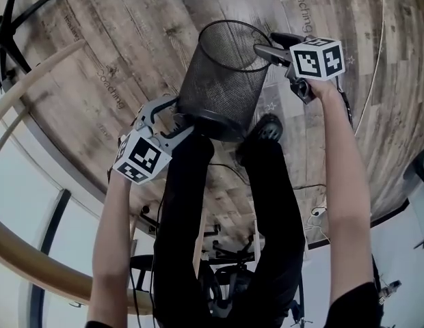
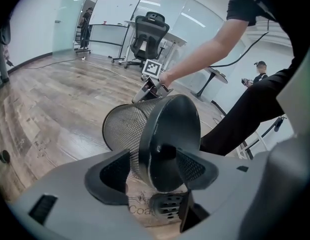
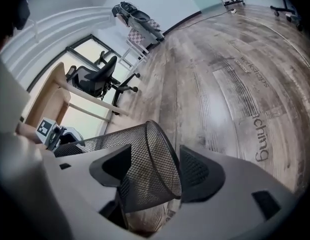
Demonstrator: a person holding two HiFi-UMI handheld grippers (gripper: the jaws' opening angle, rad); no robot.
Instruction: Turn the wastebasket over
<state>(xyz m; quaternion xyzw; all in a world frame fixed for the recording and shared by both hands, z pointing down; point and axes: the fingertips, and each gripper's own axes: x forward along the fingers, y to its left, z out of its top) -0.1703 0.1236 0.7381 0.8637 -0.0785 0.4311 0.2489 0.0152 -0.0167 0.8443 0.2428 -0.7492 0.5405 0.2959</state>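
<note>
My left tongs (image 2: 154, 159) stand wide, clamped across the solid base corner of the black wire-mesh cylindrical wastebasket (image 1: 222, 80); my right tongs (image 3: 156, 153), also wide, straddle its mouth rim, one jaw inside, one outside, seemingly pressing the mesh. The basket's long axis runs tilted from left tongs to right, mouth outermost, above the wooden floor (image 1: 130, 33). I judge the right tongs must lead the turn.

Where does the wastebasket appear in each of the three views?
Head view: basket top centre, tilted.
Left gripper view: basket at centre, base toward the camera.
Right gripper view: basket lower centre, rim nearest.
Shared landmark: floor lettering, in all three.
</note>
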